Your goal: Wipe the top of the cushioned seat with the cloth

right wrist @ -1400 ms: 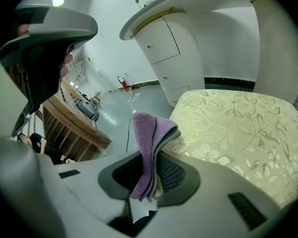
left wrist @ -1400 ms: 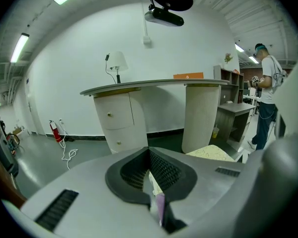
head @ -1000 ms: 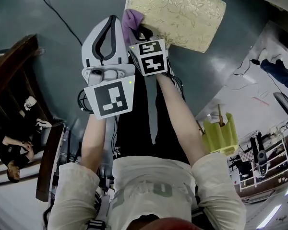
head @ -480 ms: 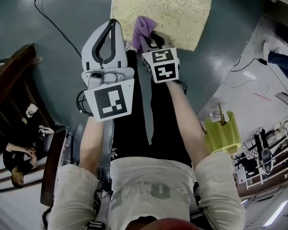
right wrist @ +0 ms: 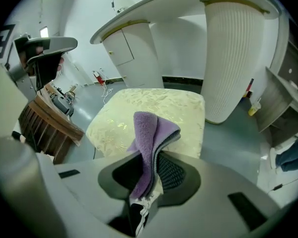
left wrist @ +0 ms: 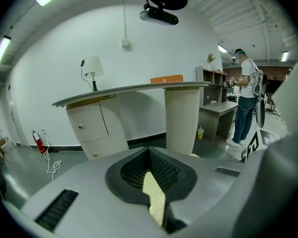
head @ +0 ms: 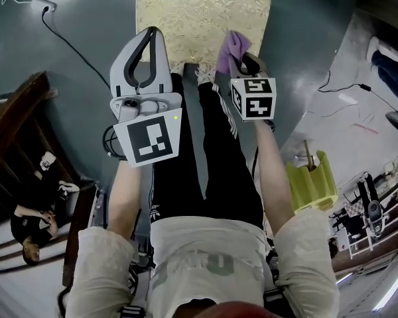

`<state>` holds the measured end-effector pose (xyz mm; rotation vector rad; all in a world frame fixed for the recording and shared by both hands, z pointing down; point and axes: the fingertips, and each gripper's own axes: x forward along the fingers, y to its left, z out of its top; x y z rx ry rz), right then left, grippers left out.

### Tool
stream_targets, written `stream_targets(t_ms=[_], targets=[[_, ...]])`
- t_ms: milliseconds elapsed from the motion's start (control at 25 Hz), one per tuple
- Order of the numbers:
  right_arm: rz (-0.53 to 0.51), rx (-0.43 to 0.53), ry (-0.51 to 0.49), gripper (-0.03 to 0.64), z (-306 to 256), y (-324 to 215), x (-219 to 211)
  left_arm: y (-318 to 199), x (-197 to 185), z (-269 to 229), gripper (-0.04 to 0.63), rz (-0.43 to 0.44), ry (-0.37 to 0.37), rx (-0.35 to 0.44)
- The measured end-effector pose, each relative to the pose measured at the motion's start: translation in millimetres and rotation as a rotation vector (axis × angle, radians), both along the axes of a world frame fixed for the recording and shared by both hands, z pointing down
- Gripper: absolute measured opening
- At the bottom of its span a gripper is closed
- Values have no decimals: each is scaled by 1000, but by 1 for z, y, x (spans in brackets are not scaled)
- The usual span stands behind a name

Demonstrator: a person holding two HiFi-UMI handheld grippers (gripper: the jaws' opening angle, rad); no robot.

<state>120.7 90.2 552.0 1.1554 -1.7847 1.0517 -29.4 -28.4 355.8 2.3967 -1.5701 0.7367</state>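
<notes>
The cushioned seat (head: 199,15) is a square pad with rounded corners, covered in pale gold fabric with a leafy woven pattern, and it stands low on a glossy grey-green floor (head: 73,85). The right gripper (head: 241,63) is clamped on a purple cloth (head: 231,47), which is folded and stands up out of the jaws. In the head view the cloth lies over the seat's near right corner. No view shows whether the cloth actually touches the fabric. The left gripper (left wrist: 151,195) hangs over the near left edge of the seat. Its jaws are drawn together to a thin slit and hold nothing, and a sliver of the gold fabric shows through the slit.

Beyond the seat a white curved counter (left wrist: 129,89) rests on a ribbed white column (left wrist: 181,118). A small lamp (left wrist: 93,66) and an orange box (left wrist: 166,78) stand on top of it. A red fire extinguisher (left wrist: 38,143) stands against the white wall to the left. Further back a person (left wrist: 246,98) stands by some shelving. A black cable (head: 73,42) runs across the floor from a socket block (head: 43,5). Dark wooden steps (head: 13,131) lie on the holder's left side, with another person (head: 26,224) low beside them. On the holder's right side a yellow-green container (head: 310,181) stands on a paler floor
</notes>
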Motion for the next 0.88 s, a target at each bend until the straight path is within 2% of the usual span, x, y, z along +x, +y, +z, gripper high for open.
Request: stream_targets(t_ms=[400,880], targets=[[55,-31,106,86,2,12,69,-2,28,6,6,79,-13,0],[97,-30,139,86,6,14,80,2,34,14,6,84,10,-8]])
